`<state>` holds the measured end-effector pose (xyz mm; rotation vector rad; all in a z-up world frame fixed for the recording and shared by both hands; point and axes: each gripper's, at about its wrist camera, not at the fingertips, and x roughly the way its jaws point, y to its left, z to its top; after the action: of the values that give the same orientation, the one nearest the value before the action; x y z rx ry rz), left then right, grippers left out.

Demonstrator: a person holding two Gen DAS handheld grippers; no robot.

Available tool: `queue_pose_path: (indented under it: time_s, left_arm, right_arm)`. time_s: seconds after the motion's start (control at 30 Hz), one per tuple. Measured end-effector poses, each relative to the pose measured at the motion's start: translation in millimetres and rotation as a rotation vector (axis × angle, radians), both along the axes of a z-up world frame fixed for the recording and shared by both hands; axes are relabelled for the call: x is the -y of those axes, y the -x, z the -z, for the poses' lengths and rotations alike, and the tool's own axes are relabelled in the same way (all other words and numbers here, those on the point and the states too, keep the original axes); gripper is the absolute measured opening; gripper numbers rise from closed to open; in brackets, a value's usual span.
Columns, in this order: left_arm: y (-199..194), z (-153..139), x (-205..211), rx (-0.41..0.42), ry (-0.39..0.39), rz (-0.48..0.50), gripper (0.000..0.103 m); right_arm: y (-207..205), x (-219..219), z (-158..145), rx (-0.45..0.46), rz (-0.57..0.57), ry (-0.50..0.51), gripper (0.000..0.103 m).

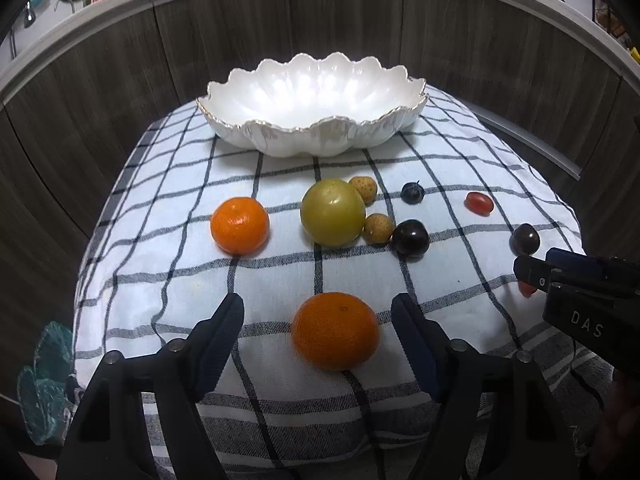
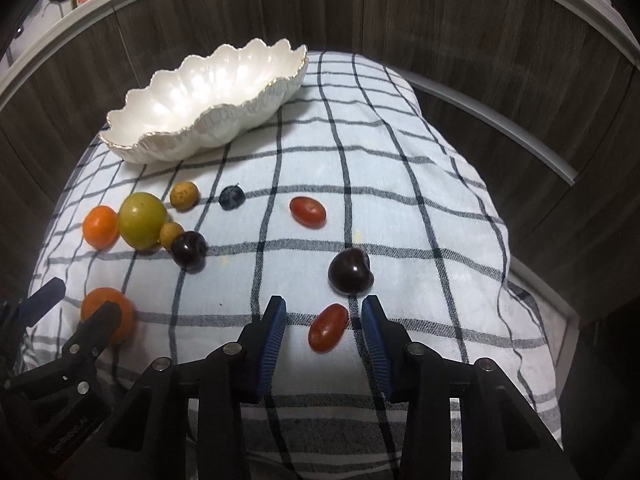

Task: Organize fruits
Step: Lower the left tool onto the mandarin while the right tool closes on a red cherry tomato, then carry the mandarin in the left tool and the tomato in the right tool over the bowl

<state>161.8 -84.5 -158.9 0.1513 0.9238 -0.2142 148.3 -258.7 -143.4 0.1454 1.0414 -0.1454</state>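
Fruits are lying scattered on the checked cloth (image 1: 168,280) covering the surface, none of them in the bowl (image 1: 316,120). We are seeing that white scalloped bowl standing empty at the far side of the cloth, its gold-edged rim catching the light.

We are holding the left claw (image 1: 318,322) low over the near orange (image 1: 335,330); its pads are standing either side of the fruit with gaps showing, so the claw is released and not yet gripping. The right claw (image 2: 324,320) is straddling a red tomato (image 2: 328,328), again with cloth showing between pads and fruit, so it is also released. Just beyond that tomato a dark cherry (image 2: 349,271) is sitting, and farther on a second tomato (image 2: 307,212) is lying alone.

Toward the left we are seeing a cluster: a green fruit (image 1: 333,212) touching two small brown fruits (image 1: 363,190), with another cherry (image 1: 410,238) beside the nearer brown one, a blueberry (image 1: 413,193) a little apart, and a second orange (image 1: 240,225) standing off to the left.

Behind the surface, dark wood-grain cabinet fronts (image 1: 348,16) are curving under a pale counter edge. At the lower left a teal mesh thing (image 1: 46,384) is showing beside the cloth.
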Motion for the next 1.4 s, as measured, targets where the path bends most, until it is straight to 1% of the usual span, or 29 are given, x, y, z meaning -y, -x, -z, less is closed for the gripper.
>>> queue_pose_path:
  time_s: [0.07, 0.17, 0.27, 0.3, 0.37, 0.4, 0.47, 0.5, 0.53, 0.77, 1.23, 1.4]
  left_arm:
    - [-2.1, 3.3, -1.1, -0.014, 0.007, -0.001, 0.072]
    - [-4.9, 8.4, -2.8, -0.027, 0.017, -0.005, 0.067]
    - [-5.5, 10.7, -2.5, -0.028, 0.028, 0.001, 0.066]
    - [-5.5, 11.9, -1.6, -0.031, 0.026, 0.004, 0.065]
    - [-5.8, 14.3, -0.6, -0.045, 0.031, 0.011, 0.061]
    - [-5.7, 15.1, -0.6, -0.050, 0.035, 0.014, 0.058]
    - [-5.6, 15.4, -0.4, -0.053, 0.043, 0.020, 0.054]
    - [-4.9, 15.1, 0.0, -0.051, 0.047, 0.027, 0.051]
    - [-4.6, 14.8, 0.4, -0.050, 0.049, 0.032, 0.047]
    - [-2.2, 11.0, -1.4, -0.040, 0.059, 0.026, 0.046]
    - [12.3, -15.4, -7.9, 0.050, 0.080, 0.027, 0.045]
    - [15.2, -23.8, -11.8, 0.075, 0.082, 0.013, 0.045]
  right_arm:
    - [-1.5, 0.5, 3.6, -0.014, 0.001, -0.001, 0.041]
    - [-3.9, 0.9, 9.1, -0.036, -0.001, -0.007, 0.037]
    - [-5.9, 1.9, 14.0, -0.057, 0.003, -0.010, 0.037]
    - [-6.7, 2.6, 15.3, -0.061, 0.006, -0.013, 0.034]
    - [-7.2, 3.6, 16.9, -0.068, 0.010, -0.018, 0.033]
    - [-7.1, 3.3, 16.8, -0.068, 0.010, -0.018, 0.030]
    - [-6.7, 2.9, 16.8, -0.067, 0.007, -0.021, 0.028]
    - [-6.1, 2.5, 16.8, -0.067, 0.006, -0.023, 0.024]
    - [-5.8, 2.6, 16.7, -0.066, 0.005, -0.026, 0.023]
    - [-3.7, 3.2, 13.5, -0.055, 0.004, -0.042, 0.022]
    - [5.8, 1.3, -9.0, 0.027, -0.003, -0.038, 0.022]
    - [8.5, -2.5, -18.4, 0.054, -0.015, -0.026, 0.022]
